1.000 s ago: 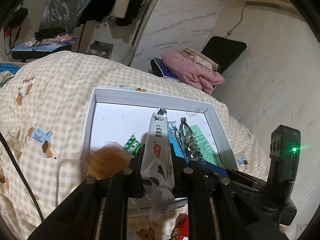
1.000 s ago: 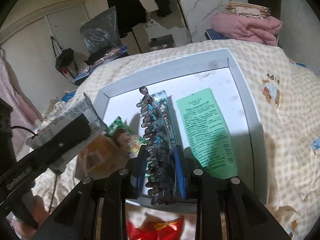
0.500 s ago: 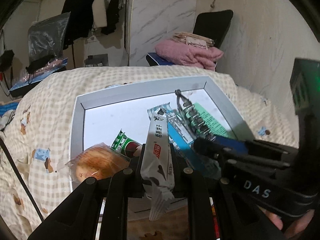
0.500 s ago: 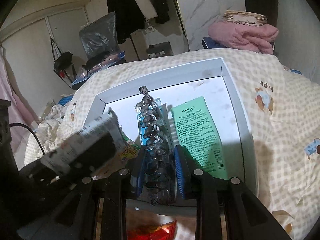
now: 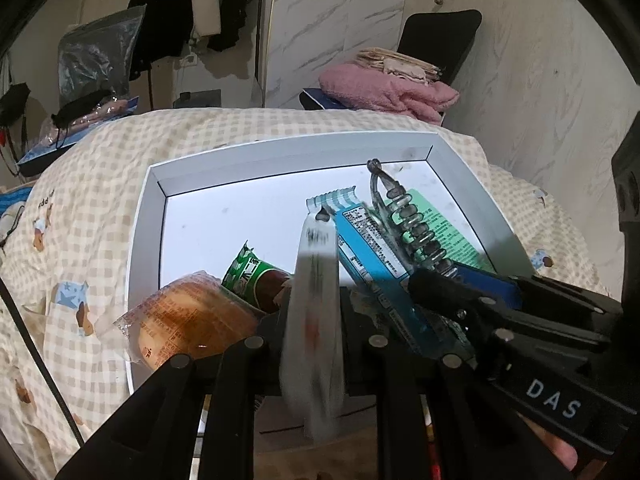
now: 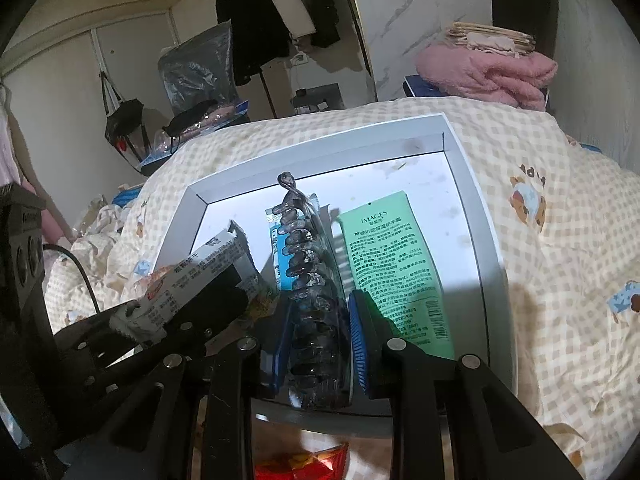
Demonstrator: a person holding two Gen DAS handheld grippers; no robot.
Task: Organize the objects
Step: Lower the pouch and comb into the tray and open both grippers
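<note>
A white shallow box [image 5: 152, 216] [image 6: 472, 184] lies on the checked bedspread. My left gripper [image 5: 314, 320] is shut on a white snack bar [image 5: 314, 292], held over the box's near edge; it also shows in the right wrist view [image 6: 208, 268]. My right gripper [image 6: 320, 344] is shut on a clear grey hair claw clip [image 6: 308, 280], also over the near edge; it also shows in the left wrist view [image 5: 408, 224]. In the box lie a green tube [image 6: 392, 256], a blue packet [image 5: 372, 256], a green-wrapped snack [image 5: 252, 276] and a wrapped bun [image 5: 188, 320].
A red snack bag [image 6: 312, 460] lies on the bed just before the box. Pink folded towels [image 5: 388, 92] sit on a black chair [image 5: 440, 36] behind the bed. Clothes hang at the back wall. A black cable [image 5: 36, 344] runs along the left.
Both grippers have moved forward over the box and closer together, each still holding its item. The snack bar is now blurred by motion.
</note>
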